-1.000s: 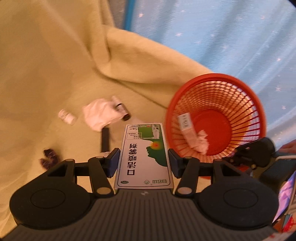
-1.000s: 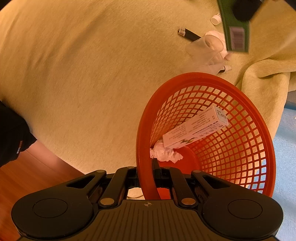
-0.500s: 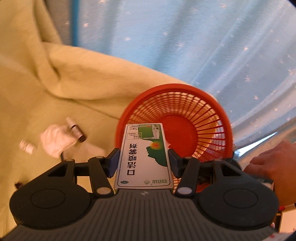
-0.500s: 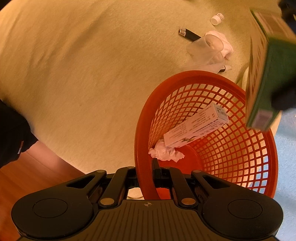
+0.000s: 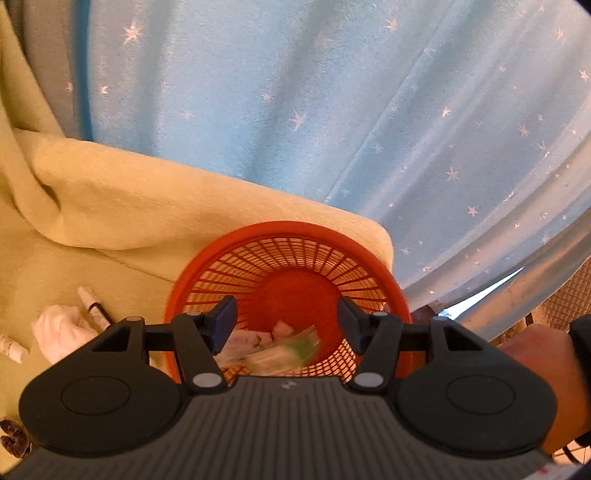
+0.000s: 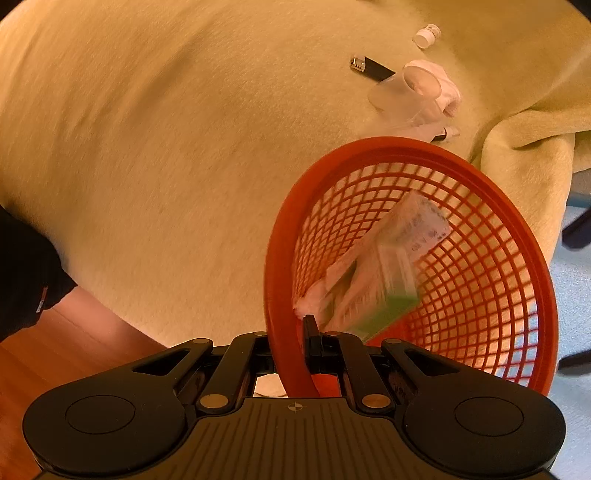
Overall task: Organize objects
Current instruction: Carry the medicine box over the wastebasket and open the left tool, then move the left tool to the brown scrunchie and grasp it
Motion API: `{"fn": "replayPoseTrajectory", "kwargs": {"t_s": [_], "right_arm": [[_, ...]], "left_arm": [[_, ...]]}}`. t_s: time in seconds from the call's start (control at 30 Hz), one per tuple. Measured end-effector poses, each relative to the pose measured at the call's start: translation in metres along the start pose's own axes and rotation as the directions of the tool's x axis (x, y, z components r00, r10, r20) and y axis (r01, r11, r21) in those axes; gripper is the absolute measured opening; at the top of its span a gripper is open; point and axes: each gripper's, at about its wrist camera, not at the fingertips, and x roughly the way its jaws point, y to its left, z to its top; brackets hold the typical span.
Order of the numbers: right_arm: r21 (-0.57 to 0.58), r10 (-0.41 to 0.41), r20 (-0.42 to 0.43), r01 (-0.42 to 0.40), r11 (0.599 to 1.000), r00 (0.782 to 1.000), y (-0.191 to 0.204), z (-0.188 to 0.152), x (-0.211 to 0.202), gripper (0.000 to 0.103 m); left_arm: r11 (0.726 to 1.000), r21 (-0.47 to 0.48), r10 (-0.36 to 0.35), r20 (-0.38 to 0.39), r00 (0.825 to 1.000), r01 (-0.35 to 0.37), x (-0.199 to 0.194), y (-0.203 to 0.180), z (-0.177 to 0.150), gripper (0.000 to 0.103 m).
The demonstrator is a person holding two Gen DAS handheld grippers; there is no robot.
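Blurred green-and-white box lies inside red basket.

A home, by every sign, likely a bedroom or living room. A soft yellow-green fleece blanket is draped and folded over the surface, and a light blue curtain with small stars hangs at the far side. Wood-look floor shows near left. Small household clutter lies about: a crumpled tissue, a little white bottle, a red plastic basket.
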Motion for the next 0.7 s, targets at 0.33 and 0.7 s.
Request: {"fn": "replayPoseTrajectory", "kwargs": {"t_s": [0.33,0.7], "right_arm": [[-0.006,-0.005,0.005,0.005,1.0,1.0,0.0,-0.001,-0.001,0.003],[-0.012,-0.004,0.001,0.004,1.0,1.0,0.0,-0.002,0.0,0.003]], "left_arm": [[0.98,-0.122,0.154,-0.032,0.988,-0.156,-0.028,0.053,-0.035,0.054],[0.934,-0.216,0.27,-0.088,0.959,-0.283,-0.052,0.096,-0.07,0.054]]}}
